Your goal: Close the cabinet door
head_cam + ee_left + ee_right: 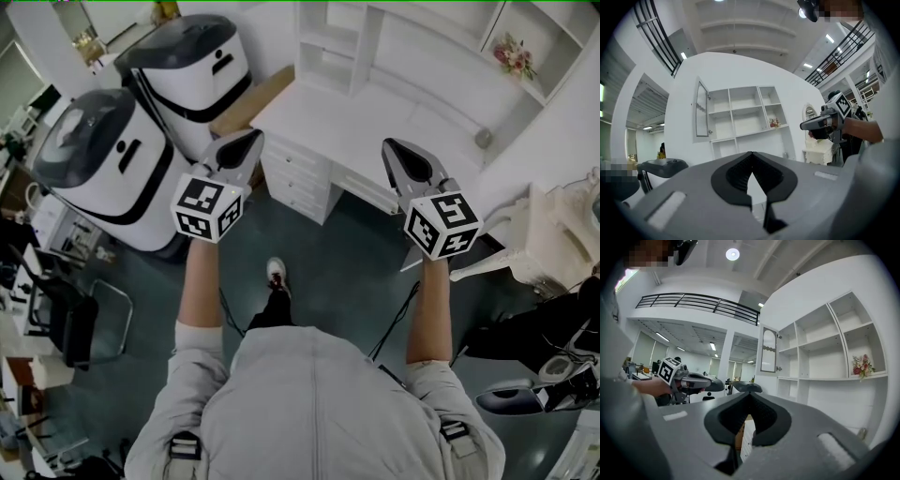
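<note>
Cabinet door: swung open at the upper left corner of the white shelf unit, edge-on to the left gripper view; arched glazed panel visible in the right gripper view. Well apart from both grippers.

Far left of head view: two white machines with dark lids, standing on the floor just beside the desk's left end.

Left gripper: held level, pointed toward the desk and shelving. Fingers together at the tips in its own view, nothing between them. Marker cube at its rear.

Centre: drawers under the left end of the desk; open shelf compartments above the desk's rear edge, mostly bare.

Right gripper: held level, side by side with the left one, pointed the same way. Fingers together in its own view, nothing clamped.

Right: small bunch of flowers at the right end of a shelf, near the unit's right edge.
</note>
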